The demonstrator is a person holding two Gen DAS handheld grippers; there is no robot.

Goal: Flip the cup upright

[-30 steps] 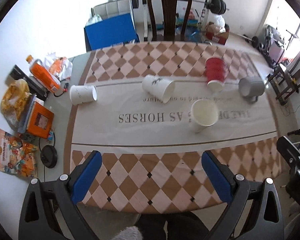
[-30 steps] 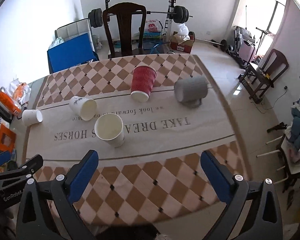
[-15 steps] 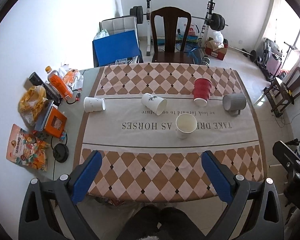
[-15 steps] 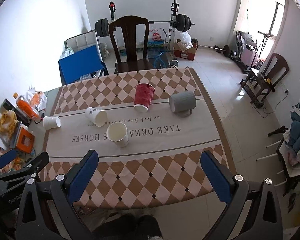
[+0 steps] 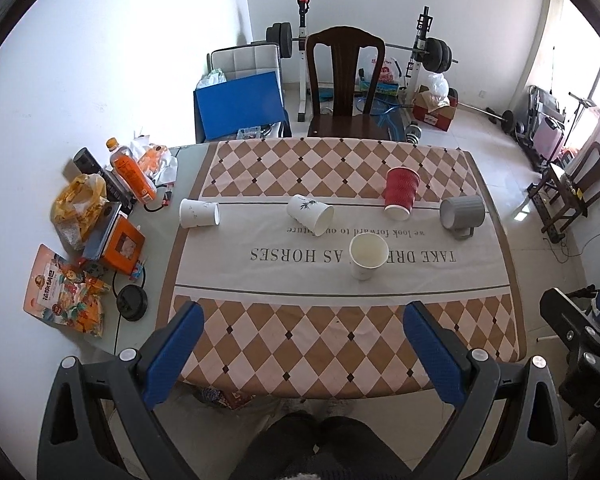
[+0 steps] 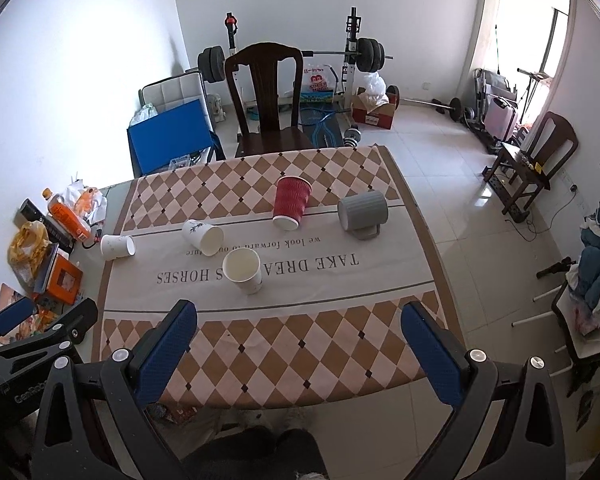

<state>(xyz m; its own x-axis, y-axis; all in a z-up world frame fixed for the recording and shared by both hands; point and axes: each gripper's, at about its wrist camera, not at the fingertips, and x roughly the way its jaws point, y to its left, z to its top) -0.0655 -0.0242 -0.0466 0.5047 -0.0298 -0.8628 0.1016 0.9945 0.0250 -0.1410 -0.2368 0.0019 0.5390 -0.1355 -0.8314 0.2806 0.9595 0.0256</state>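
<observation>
From up here I see both tools held high over the near edge of the table (image 5: pixel 496 240): my left gripper (image 5: pixel 302 344) has its blue pads spread wide with nothing between them, and my right gripper (image 6: pixel 298 340) is just as wide open and just as bare. On the runner, one white paper cup (image 5: pixel 367 254) stands upright with its mouth facing up, near the middle of the printed lettering. The others lie on their sides: a white cup with a leaf print (image 5: pixel 310 214) just beyond it to the left, a plain white cup (image 5: pixel 199 213) at the runner's left end, a red ribbed cup (image 5: pixel 400 193) to the right of centre, and a grey mug (image 5: pixel 462 213) by the right edge, its handle on the cloth. All sit well apart from my fingers. An orange bottle (image 5: pixel 131 172) and snack bags (image 5: pixel 66 296) crowd the table's left side, and a dark wooden chair (image 5: pixel 345 88) stands at the far end.
</observation>
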